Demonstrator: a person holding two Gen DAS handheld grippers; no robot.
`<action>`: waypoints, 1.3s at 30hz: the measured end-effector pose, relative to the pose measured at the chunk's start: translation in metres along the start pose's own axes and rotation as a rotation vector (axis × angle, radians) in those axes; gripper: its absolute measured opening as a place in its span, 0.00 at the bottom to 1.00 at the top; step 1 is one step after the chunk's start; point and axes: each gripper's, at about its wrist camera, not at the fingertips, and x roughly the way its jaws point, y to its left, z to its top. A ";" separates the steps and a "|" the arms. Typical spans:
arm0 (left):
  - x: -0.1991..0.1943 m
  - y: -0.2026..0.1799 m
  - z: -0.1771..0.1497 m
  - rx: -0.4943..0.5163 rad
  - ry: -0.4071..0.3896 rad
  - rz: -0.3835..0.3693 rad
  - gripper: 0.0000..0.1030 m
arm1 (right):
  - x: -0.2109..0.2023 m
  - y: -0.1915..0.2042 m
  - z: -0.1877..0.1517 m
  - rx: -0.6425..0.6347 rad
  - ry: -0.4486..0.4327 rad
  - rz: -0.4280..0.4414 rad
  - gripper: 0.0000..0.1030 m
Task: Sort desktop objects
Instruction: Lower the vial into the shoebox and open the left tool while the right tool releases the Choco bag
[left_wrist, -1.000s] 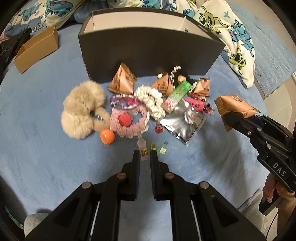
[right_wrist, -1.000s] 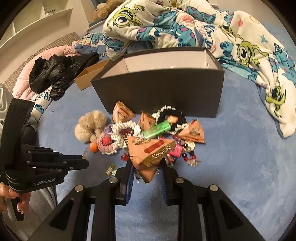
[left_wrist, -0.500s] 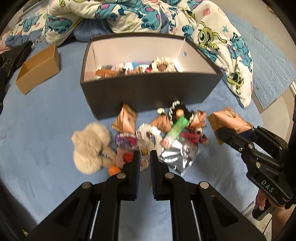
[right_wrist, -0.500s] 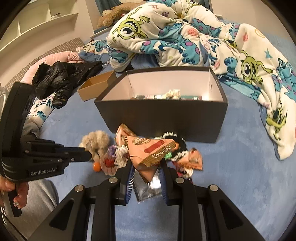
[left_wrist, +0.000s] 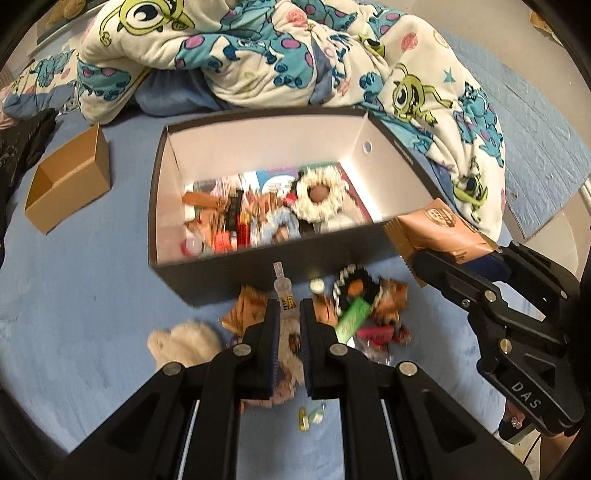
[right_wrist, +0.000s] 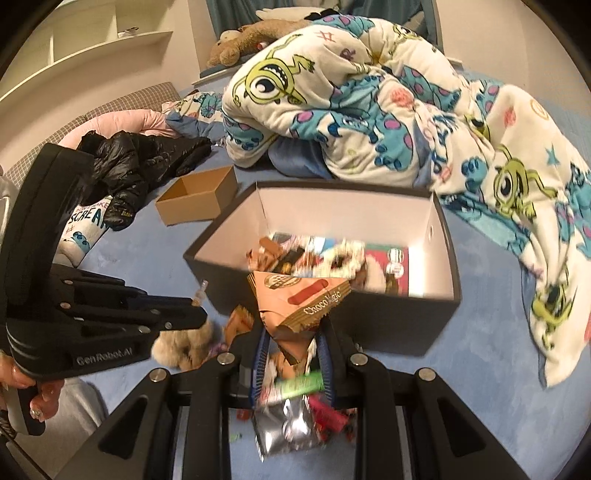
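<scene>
A dark open box (left_wrist: 236, 266) with several small items inside stands on the blue surface; it also shows in the right wrist view (right_wrist: 406, 317). My left gripper (left_wrist: 289, 314) is shut on a small clear vial (left_wrist: 282, 291), held up in front of the box's near wall. My right gripper (right_wrist: 293, 339) is shut on a tan ChocoMagic snack packet (right_wrist: 303, 299), held above the box's near edge; the packet also shows in the left wrist view (left_wrist: 436, 232). A pile of loose items (left_wrist: 354, 314) lies on the surface in front of the box.
A small brown cardboard box (left_wrist: 70, 181) lies left of the dark box. A monster-print blanket (left_wrist: 295, 55) is heaped behind and to the right. A beige fluffy pompom (left_wrist: 184, 343) and a silver foil pouch (right_wrist: 284, 428) lie in the pile. Black clothing (right_wrist: 140, 158) lies far left.
Both grippers have risen and moved toward the box with their loads; the inside of the box has come into view. The pile stays on the surface.
</scene>
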 end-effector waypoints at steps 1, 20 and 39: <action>0.001 0.001 0.006 -0.002 -0.008 0.002 0.11 | 0.002 -0.001 0.006 -0.006 -0.006 -0.002 0.24; 0.060 0.029 0.079 -0.020 -0.004 0.048 0.11 | 0.064 -0.036 0.064 0.027 -0.018 -0.039 0.24; 0.136 0.041 0.084 -0.045 0.108 0.051 0.11 | 0.133 -0.050 0.056 0.034 0.117 -0.065 0.24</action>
